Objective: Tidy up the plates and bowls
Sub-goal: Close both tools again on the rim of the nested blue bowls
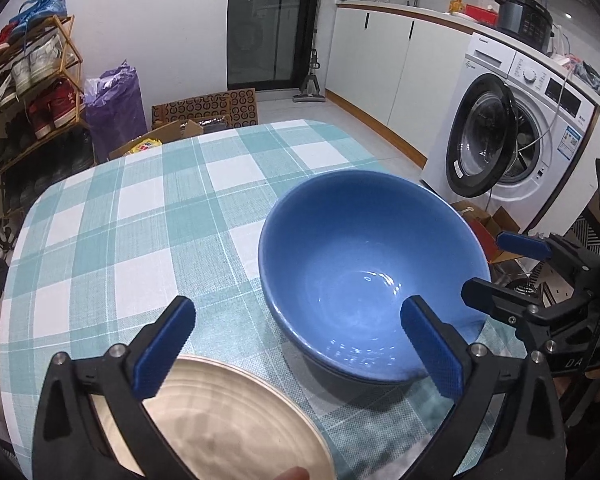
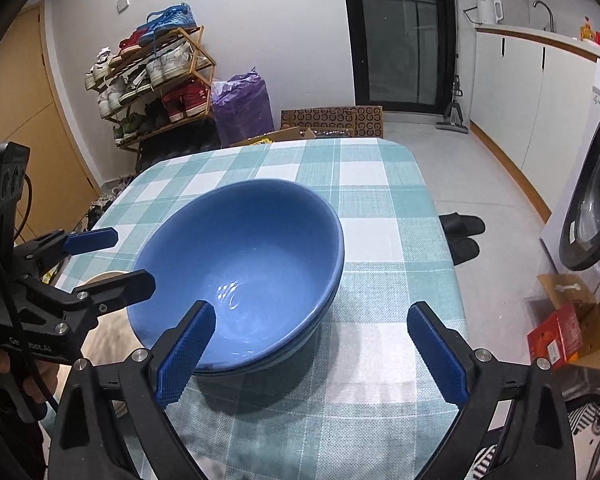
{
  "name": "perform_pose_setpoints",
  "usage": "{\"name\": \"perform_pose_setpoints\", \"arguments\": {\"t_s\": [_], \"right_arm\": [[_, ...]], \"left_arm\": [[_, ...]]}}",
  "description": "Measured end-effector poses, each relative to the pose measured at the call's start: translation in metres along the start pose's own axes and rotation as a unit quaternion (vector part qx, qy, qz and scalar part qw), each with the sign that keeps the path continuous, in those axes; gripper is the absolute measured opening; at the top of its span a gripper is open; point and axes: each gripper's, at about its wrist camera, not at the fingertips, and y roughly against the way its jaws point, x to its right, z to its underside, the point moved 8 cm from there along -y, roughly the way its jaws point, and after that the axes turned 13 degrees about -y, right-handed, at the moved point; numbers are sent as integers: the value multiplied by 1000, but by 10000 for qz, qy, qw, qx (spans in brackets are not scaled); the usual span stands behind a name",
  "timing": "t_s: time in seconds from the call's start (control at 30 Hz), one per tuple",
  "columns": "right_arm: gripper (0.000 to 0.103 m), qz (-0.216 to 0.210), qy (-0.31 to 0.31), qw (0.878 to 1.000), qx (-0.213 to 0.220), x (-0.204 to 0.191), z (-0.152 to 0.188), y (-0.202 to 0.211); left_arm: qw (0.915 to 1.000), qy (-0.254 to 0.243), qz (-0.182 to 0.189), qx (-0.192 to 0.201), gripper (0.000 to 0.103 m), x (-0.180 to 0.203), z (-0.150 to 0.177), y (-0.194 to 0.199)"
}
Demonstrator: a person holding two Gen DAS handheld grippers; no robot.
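Now the blue bowl (image 1: 364,276) is seen resting on the checked tablecloth (image 1: 140,216), near the table's right-hand edge, and a second rim just under it suggests that it may be nested in another bowl, though the view is too poor for that to be settled. Both grippers are spread wide, and nothing is held by either. The left gripper (image 1: 296,346) is poised above the near side of the table, its right fingertip over the bowl's near rim and its left one over the beige plate (image 1: 228,416), which lies just beside the bowl at the front edge. The right gripper (image 2: 312,350) is held over the bowl's near right side, one pad in front of the rim, the other over bare cloth. No pad is seen pressing on the bowl. A washing machine (image 1: 512,132) is visible beyond the table.
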Motion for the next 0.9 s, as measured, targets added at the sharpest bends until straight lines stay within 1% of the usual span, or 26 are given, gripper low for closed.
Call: {"name": "perform_pose_setpoints", "arguments": {"t_s": [0.17,0.27,0.43,0.53,0.57,0.6,0.63,0.7,0.73,0.8,0.83,0.9], "right_arm": [[98,-109,-118,9998,-84,3,4,-9],[98,-130,-182,9997,-115,4,4,-15],[98,-284,-318,9990,-159,5,6,-23],[97,-372,-370,9984,-207,4,8,-28],[96,-399,-378,9983,-216,2,9,-30],[92,-413,-376,9982,-230,2,9,-31],[89,-427,-368,9981,-251,1,9,-33],[84,-469,-362,9979,-267,-1,10,-34],[81,-482,-352,9978,-271,-2,10,-33],[79,-492,-311,9980,-258,-5,10,-32],[76,-501,-299,9979,-265,-5,10,-32],[75,-499,-307,9979,-284,-5,11,-33]], "left_arm": [[9999,146,50,-38,103,-4,2,-7],[9995,302,105,-67,103,-9,4,-12],[9983,521,211,-136,103,-14,9,-20],[9975,608,318,-163,101,-14,10,-23],[9973,619,346,-166,98,-14,11,-23],[9972,626,380,-170,91,-13,11,-23],[9969,623,436,-188,88,-11,11,-24],[9967,609,489,-223,79,-9,12,-25],[9968,589,508,-207,76,-7,11,-25],[9967,567,552,-200,62,-5,11,-24],[9966,559,560,-210,59,-4,11,-24],[9966,546,581,-221,51,-3,11,-23]]}}
